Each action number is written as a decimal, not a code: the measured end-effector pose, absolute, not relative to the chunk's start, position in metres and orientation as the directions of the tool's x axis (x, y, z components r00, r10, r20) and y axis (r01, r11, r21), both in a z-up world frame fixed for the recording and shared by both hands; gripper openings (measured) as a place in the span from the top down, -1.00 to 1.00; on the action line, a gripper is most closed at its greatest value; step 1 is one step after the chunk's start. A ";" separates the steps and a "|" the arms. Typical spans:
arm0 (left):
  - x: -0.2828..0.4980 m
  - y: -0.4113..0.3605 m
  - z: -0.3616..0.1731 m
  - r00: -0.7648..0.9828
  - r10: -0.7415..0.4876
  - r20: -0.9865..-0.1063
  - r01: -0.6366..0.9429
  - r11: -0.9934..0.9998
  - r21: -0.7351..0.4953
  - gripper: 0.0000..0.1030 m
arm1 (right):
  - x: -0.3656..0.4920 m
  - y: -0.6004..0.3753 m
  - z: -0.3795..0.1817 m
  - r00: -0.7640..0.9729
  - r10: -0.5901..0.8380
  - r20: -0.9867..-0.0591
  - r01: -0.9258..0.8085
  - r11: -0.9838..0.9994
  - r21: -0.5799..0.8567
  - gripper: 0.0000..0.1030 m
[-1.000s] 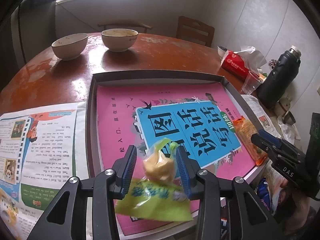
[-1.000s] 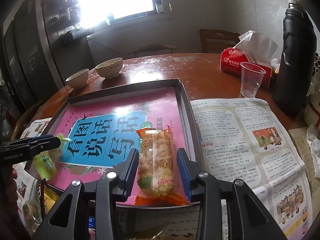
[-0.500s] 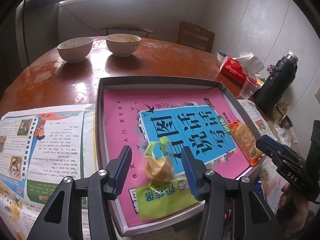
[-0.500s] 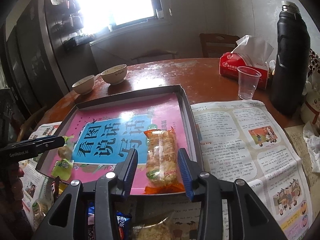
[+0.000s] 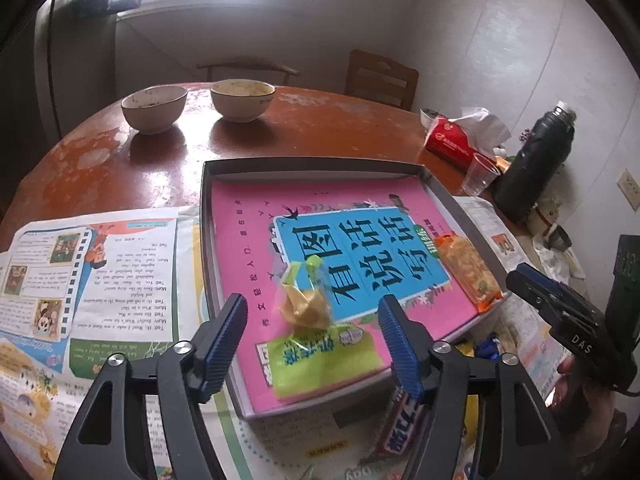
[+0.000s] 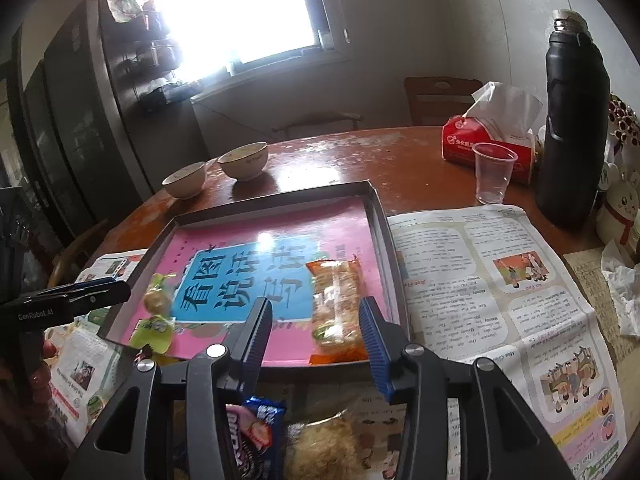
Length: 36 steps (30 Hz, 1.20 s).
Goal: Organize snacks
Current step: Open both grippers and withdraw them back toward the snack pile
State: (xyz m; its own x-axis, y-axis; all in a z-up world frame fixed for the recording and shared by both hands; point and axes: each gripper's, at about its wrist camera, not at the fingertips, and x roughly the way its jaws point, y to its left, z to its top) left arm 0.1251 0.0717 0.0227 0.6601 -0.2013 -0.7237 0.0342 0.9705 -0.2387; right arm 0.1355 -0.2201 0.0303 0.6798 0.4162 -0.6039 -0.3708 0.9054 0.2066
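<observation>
It was a home dining room: a worn round reddish wooden table [image 5: 248,148] filled the centre, two used ceramic bowls [image 5: 242,99] and a wooden chair [image 5: 382,78] stood behind it, a bright window [image 6: 236,8] at top.

tray [image 5: 208,216]: dark grey rim. book [image 5: 248,248] inside it: hot pink cover, sky-blue panel with bold black characters, small green badge. green packet [image 5: 320,364]: lime green with blue print, clear top showing a pale yellow lump. orange packet [image 6: 336,300]: clear film, orange ends, beige pieces, a green spot. grippers: black frames, ribbed blue pads [image 5: 224,340], silver screws. table [image 5: 320,128]: reddish brown, pale worn patches. bowls [image 5: 154,108]: cream, dark flecks inside. tissue pack [image 6: 468,148]: red, white logo, white tissue. cup [image 6: 492,176]: clear. flask [image 6: 572,120]: black, silver neck. newspaper [image 6: 480,280]: white with black text, colour cartoons, peach and green blocks. wrapper [image 6: 256,436]: dark blue, white lettering, pink.
</observation>
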 end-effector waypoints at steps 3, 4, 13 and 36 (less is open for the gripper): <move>0.119 0.068 0.026 0.664 -0.204 -0.719 0.048 0.972 -0.232 -0.41 | 0.130 -0.220 0.033 0.680 0.423 -0.599 -0.378 0.902 0.207 0.09; 0.117 0.068 0.028 0.665 -0.205 -0.718 0.052 0.972 -0.230 -0.42 | 0.129 -0.220 0.033 0.678 0.426 -0.599 -0.381 0.901 0.209 0.09; 0.100 0.058 0.040 0.682 -0.209 -0.701 0.084 0.974 -0.209 -0.47 | 0.114 -0.220 0.042 0.681 0.444 -0.582 -0.402 0.891 0.209 0.07; 0.064 0.056 0.044 0.675 -0.184 -0.715 0.091 0.982 -0.167 -0.49 | 0.084 -0.219 0.057 0.693 0.463 -0.553 -0.437 0.879 0.188 0.02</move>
State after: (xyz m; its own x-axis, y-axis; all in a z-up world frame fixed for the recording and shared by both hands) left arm 0.0641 0.0562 0.0444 0.6748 -0.1838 -0.7148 0.0907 0.9818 -0.1669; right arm 0.0843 -0.2192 0.0565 0.6929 0.4629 -0.5529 -0.4374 0.8794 0.1881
